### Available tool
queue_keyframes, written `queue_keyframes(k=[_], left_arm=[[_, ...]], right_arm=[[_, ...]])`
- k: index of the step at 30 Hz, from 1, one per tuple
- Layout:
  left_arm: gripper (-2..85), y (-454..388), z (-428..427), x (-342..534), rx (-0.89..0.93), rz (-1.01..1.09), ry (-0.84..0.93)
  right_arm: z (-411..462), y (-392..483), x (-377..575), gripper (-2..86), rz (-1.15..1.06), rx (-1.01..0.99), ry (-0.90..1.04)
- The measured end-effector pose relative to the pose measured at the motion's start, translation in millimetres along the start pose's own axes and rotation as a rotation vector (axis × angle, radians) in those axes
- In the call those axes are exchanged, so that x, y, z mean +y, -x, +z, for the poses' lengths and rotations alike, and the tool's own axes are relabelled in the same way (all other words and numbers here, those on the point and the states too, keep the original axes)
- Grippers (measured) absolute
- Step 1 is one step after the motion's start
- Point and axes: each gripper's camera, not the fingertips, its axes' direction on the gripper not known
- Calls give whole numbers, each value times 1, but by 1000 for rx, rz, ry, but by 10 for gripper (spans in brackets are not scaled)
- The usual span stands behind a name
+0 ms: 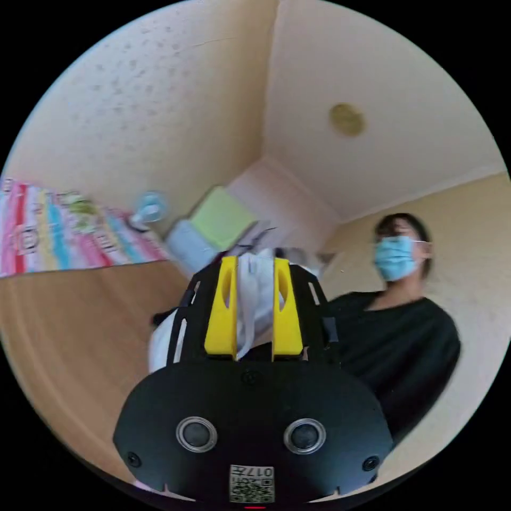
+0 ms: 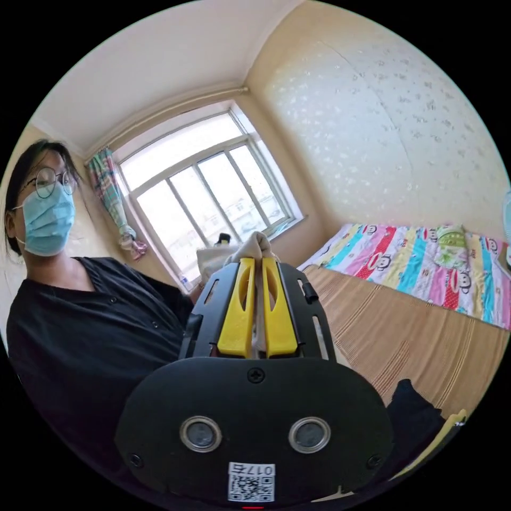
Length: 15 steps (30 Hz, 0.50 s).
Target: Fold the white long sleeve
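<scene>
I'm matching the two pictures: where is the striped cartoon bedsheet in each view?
Left gripper view: sheet at the left edge, past the tan mat.
Right gripper view: sheet at right, beyond the mat.
Shared landmark: the white garment, clamped in the left gripper and right gripper.

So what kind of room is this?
Most likely a bedroom at home. There is a striped cartoon blanket spread on a wide mat-covered bed, a big window with a curtain, and wallpapered walls.

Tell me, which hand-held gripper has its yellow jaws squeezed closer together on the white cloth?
The right hand-held gripper: its jaws nearly meet around the white long sleeve. The left hand-held gripper holds a thicker bunch, jaws wider apart.
</scene>
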Motion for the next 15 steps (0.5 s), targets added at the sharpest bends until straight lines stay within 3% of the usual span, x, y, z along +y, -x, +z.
queue_keyframes(k=[2, 3, 8, 15], left_arm=[[116, -15, 6, 14, -328, -63, 50], [118, -19, 10, 17, -362, -63, 52], [132, -41, 98, 41, -309, -16, 147], [157, -57, 222, 68, -419, 80, 279]], right_arm=[[-1, 9, -8, 29, 15, 83, -15], [4, 13, -14, 29, 14, 126, 2], [36, 21, -22, 27, 8, 190, 99], [12, 39, -30, 27, -38, 163, 28]])
